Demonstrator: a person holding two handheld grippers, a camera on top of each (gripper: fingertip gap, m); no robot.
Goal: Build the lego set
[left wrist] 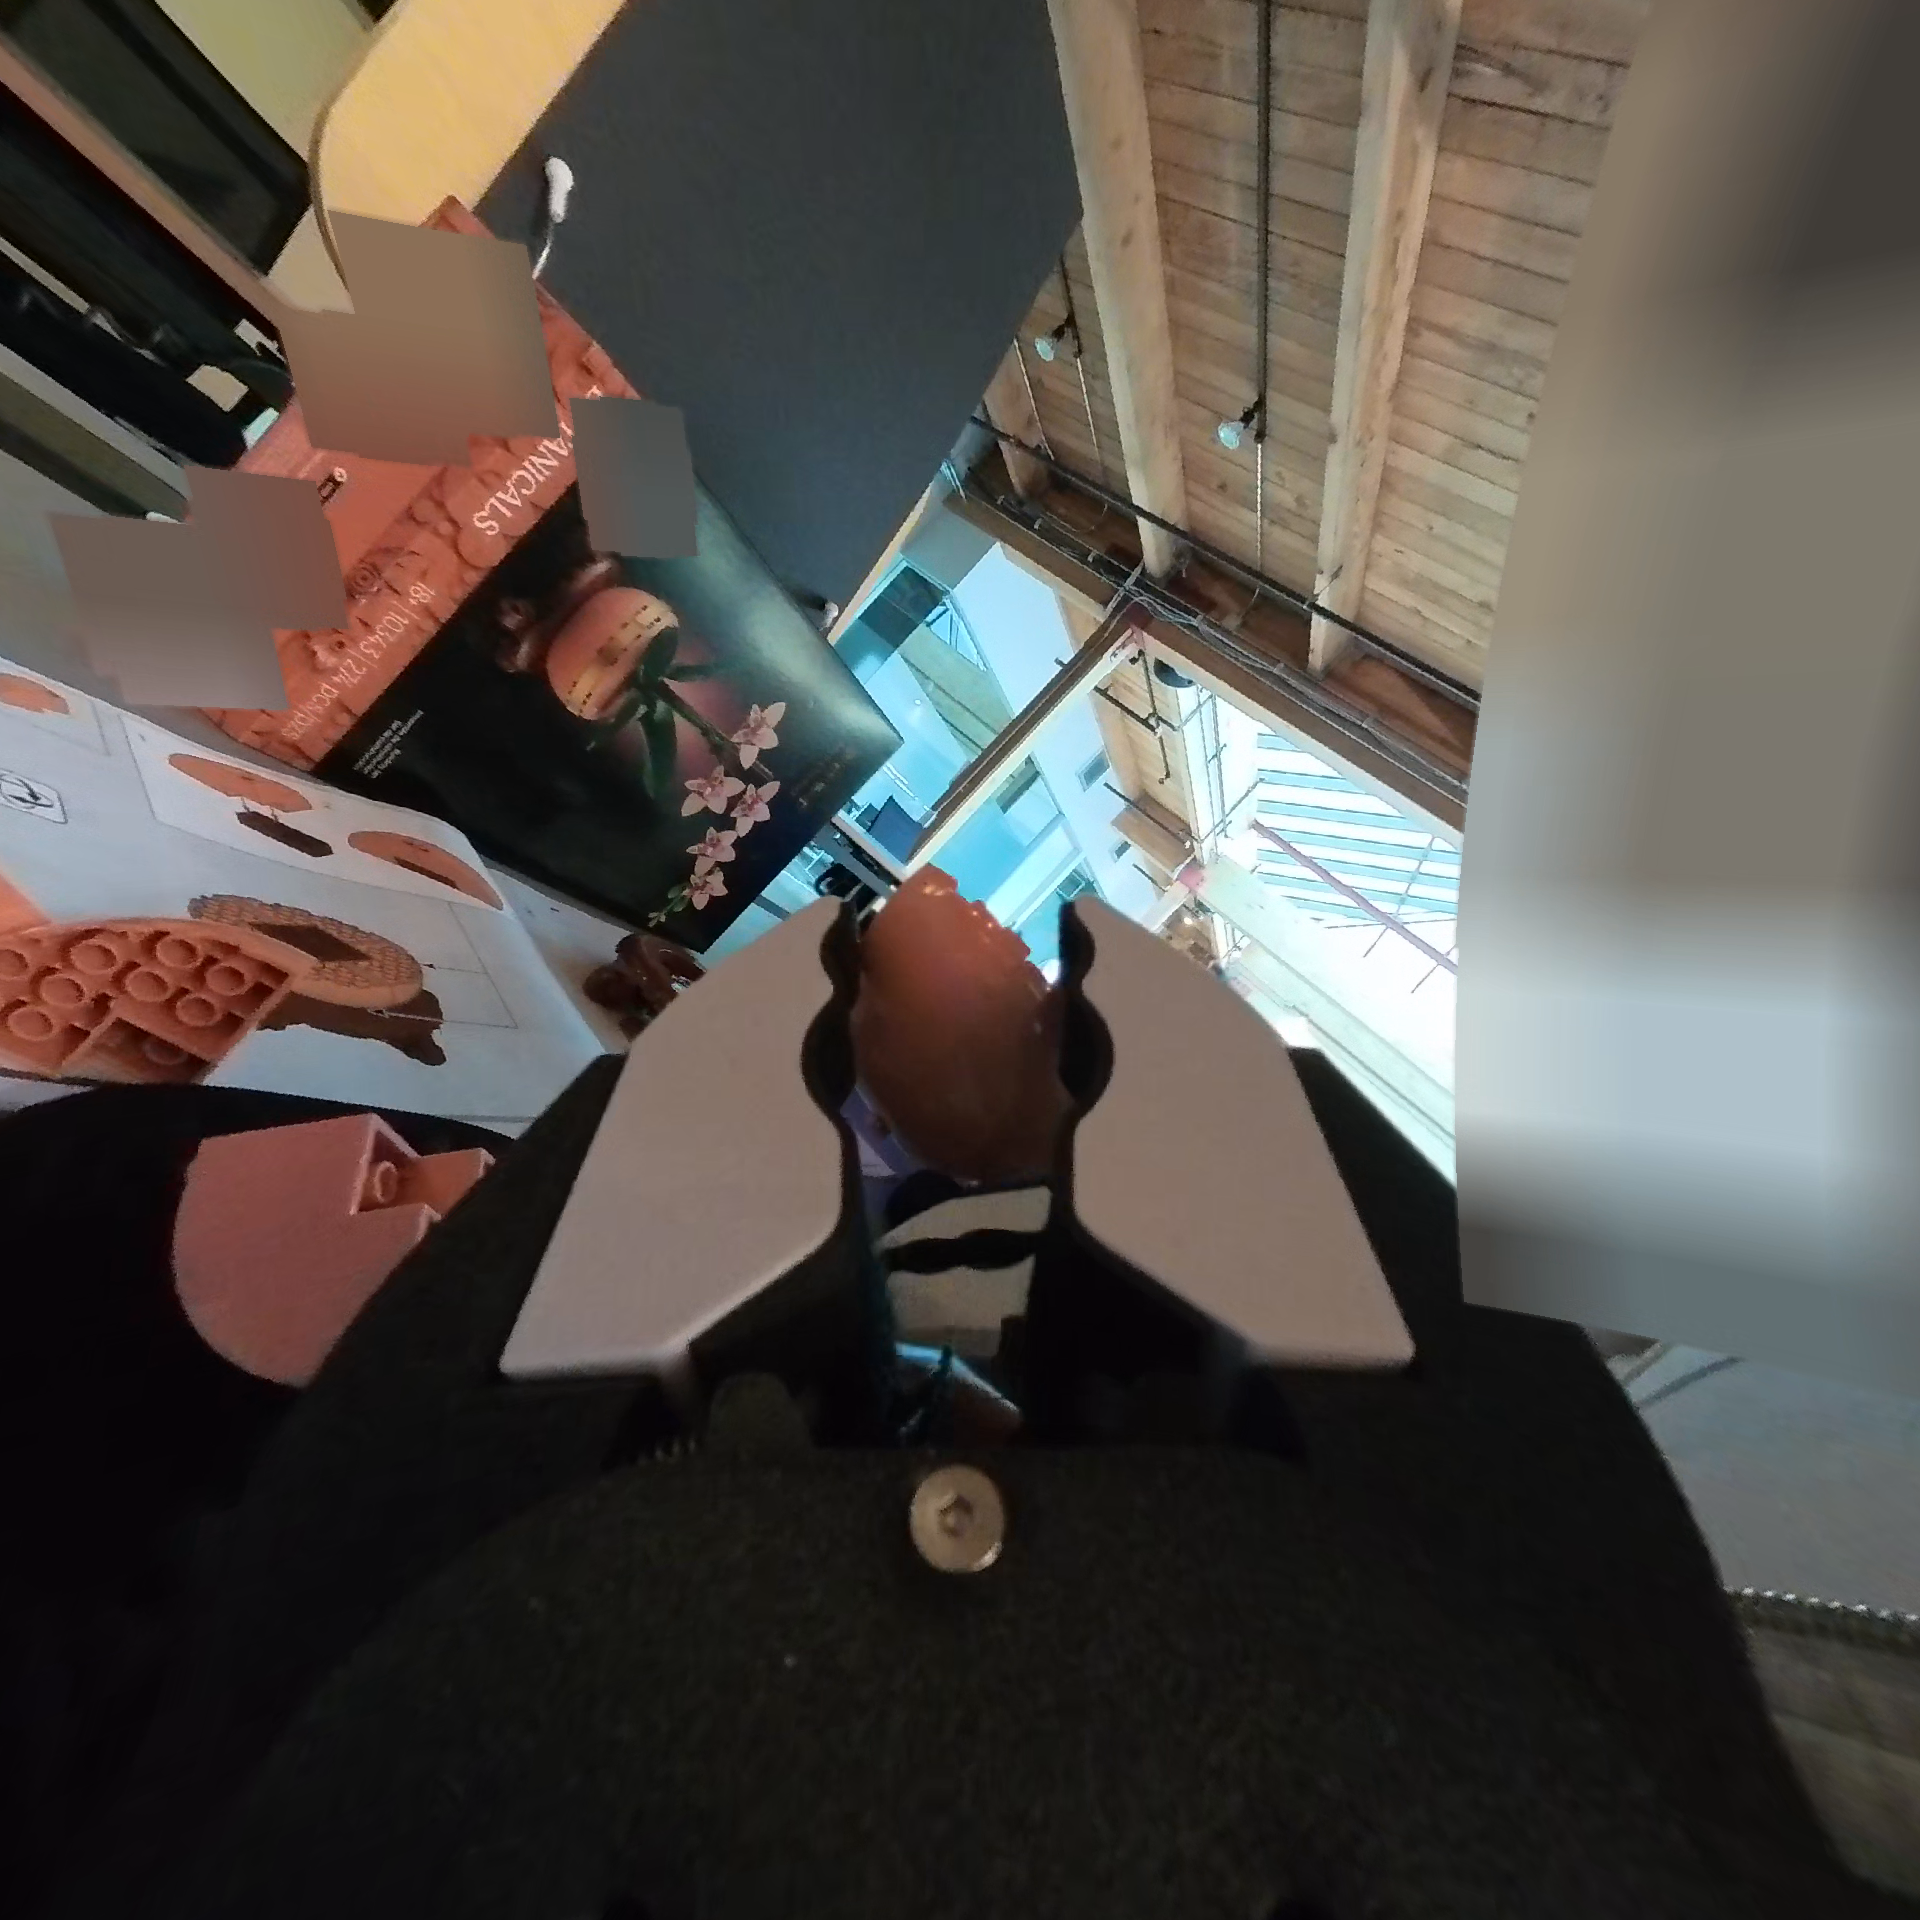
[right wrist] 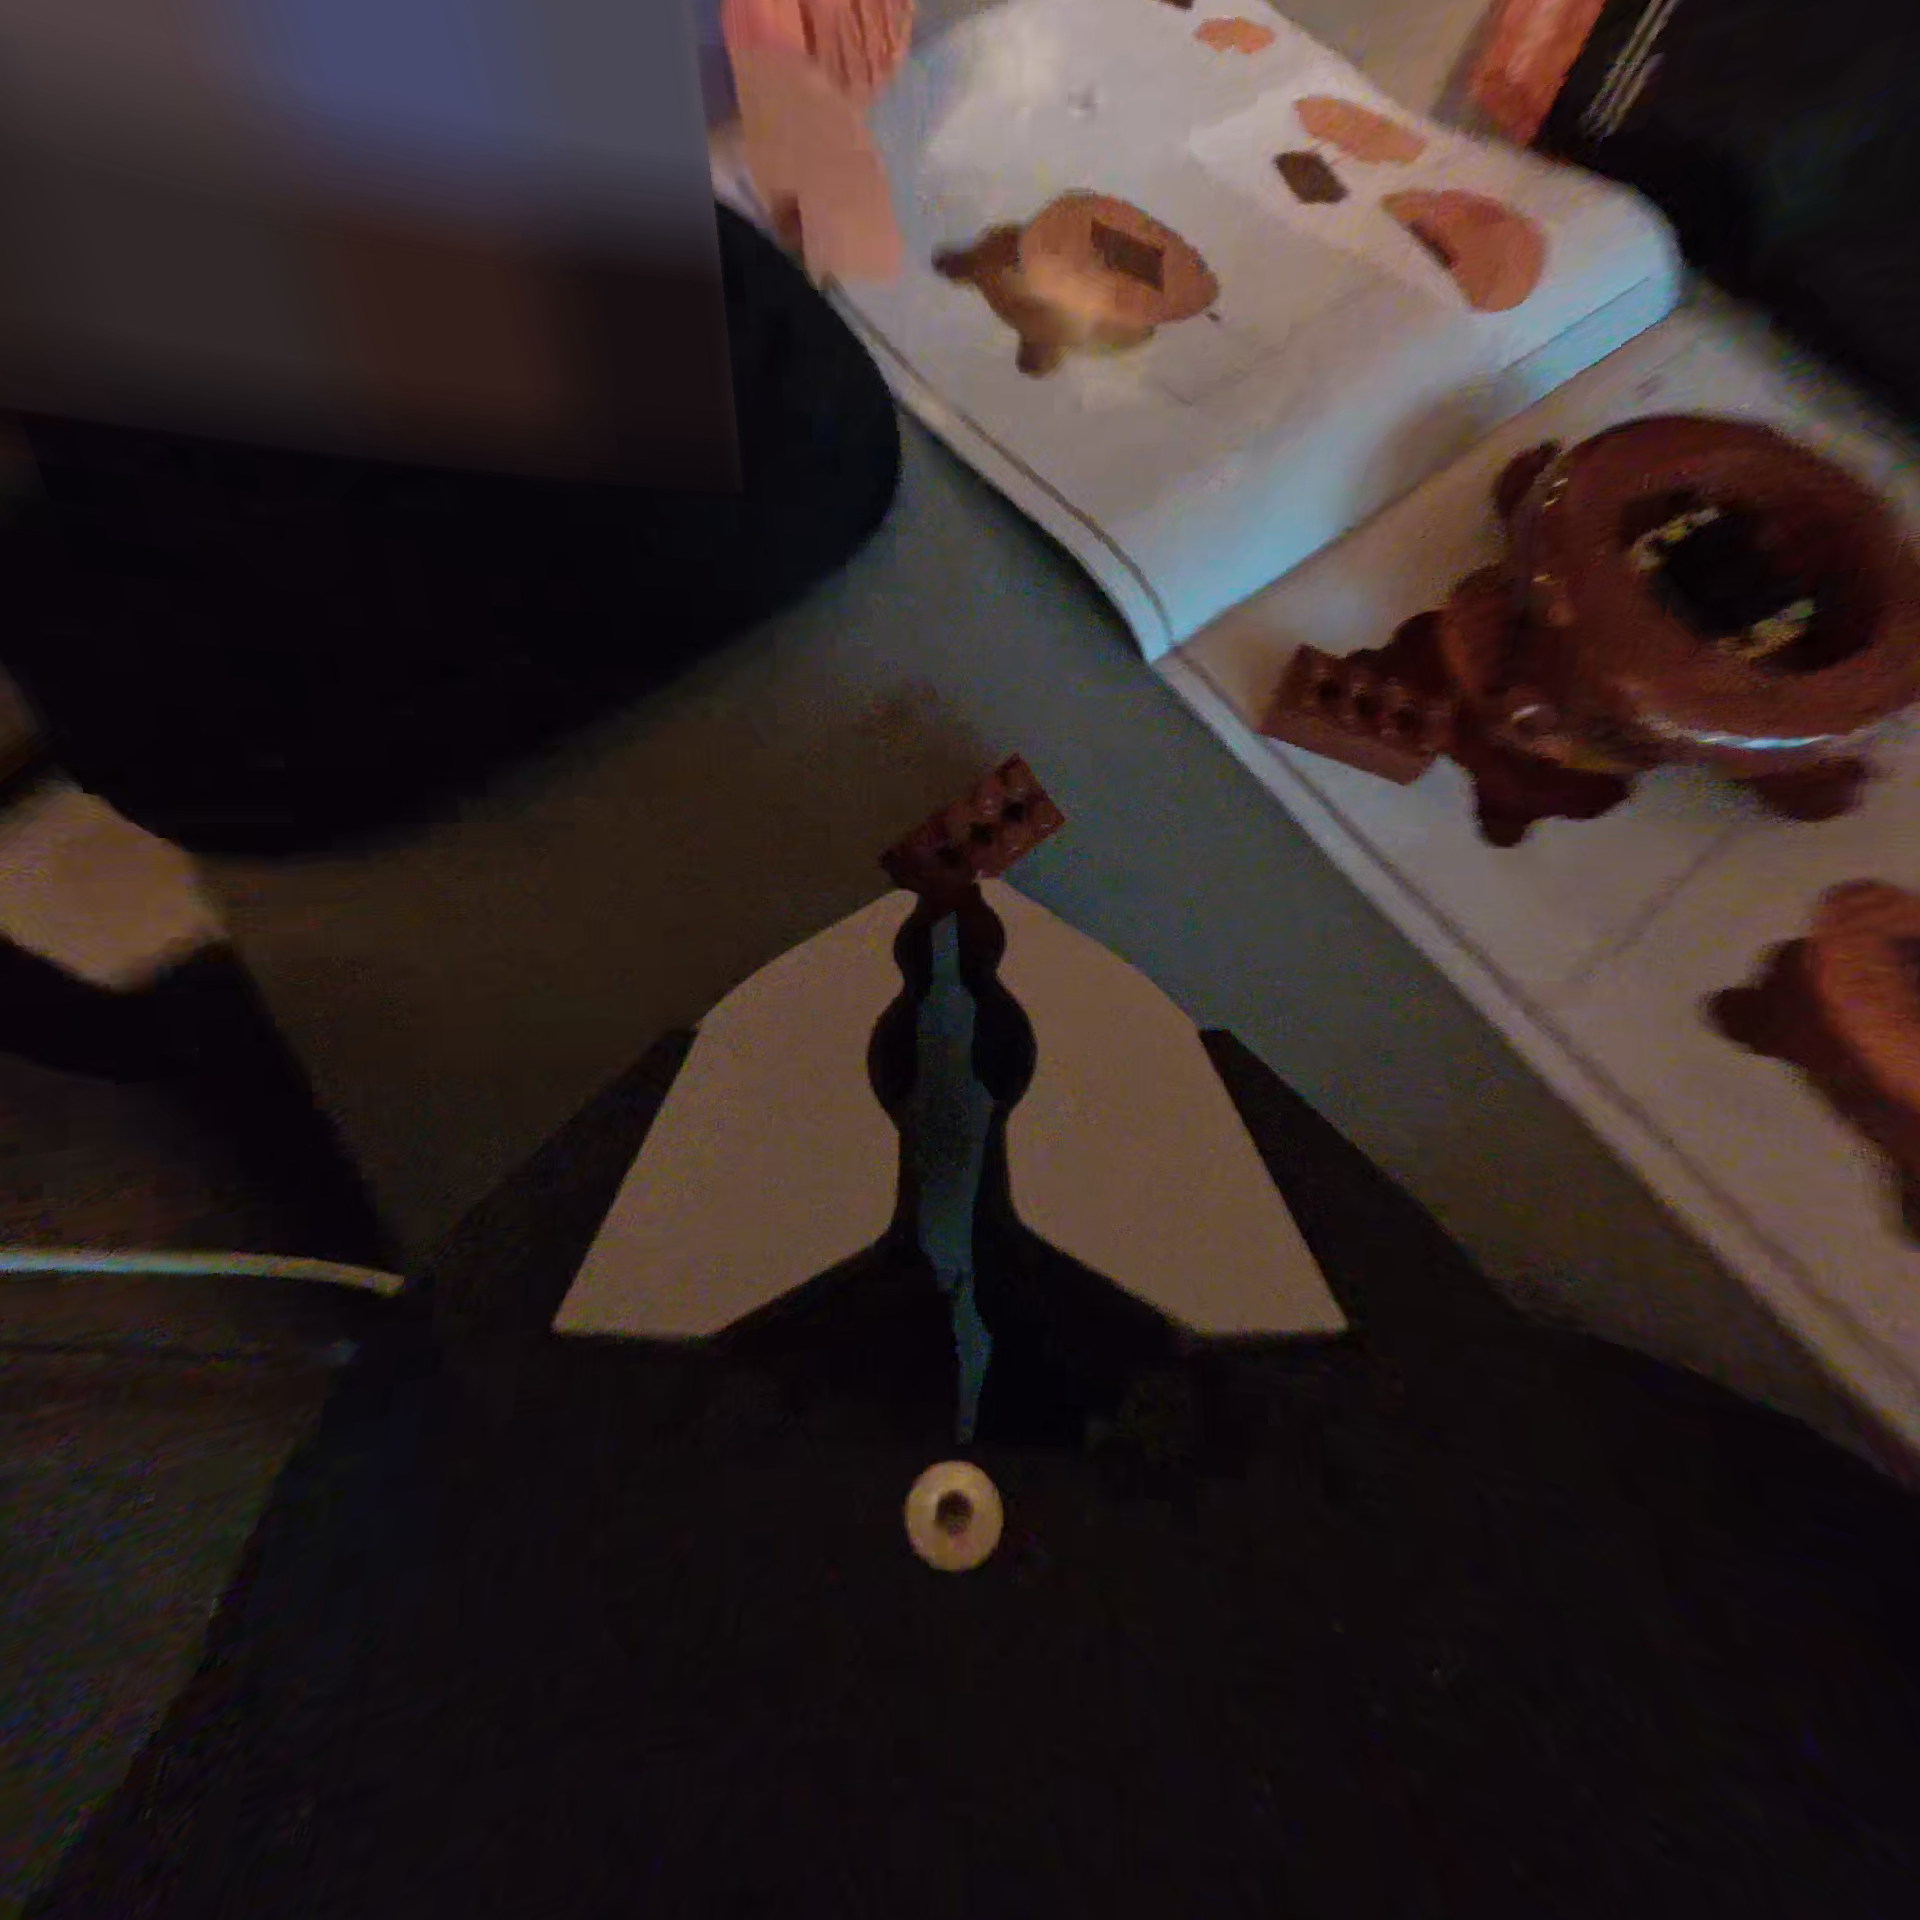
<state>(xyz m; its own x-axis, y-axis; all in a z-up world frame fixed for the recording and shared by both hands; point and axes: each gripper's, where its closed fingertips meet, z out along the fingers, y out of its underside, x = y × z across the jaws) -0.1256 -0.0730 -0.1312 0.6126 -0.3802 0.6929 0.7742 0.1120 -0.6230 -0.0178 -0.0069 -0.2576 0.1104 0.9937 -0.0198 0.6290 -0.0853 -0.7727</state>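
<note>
Currently the left gripper [left wrist: 961,925] has a rounded salmon-pink plastic brick assembly [left wrist: 940,1023] between its fingers, both black ridged pads pressed on its sides, jaws moderately apart around it. It is raised and tilted up toward the wooden plank ceiling [left wrist: 1278,291].

The right gripper [right wrist: 948,899] is nearly closed, tips pinching a small dark reddish-brown studded plate [right wrist: 977,826] by one edge, above the grey tabletop [right wrist: 644,914]. Frame is blurred, but the pinch reads clearly.

On the open white instruction booklet [right wrist: 1226,436] sits a dark brown ring-shaped brick base with feet [right wrist: 1662,623], a brown block sticking out at its left side. It's well apart from both grippers. A loose salmon-pink curved brick piece [left wrist: 301,1236] lies on dark cloth left of the left gripper. The dark product box with orchid picture [left wrist: 623,727] stands behind the booklet.

Judging by layout: brown base built, pink part and small plate both in hand, neither joined to anything yet.
</note>
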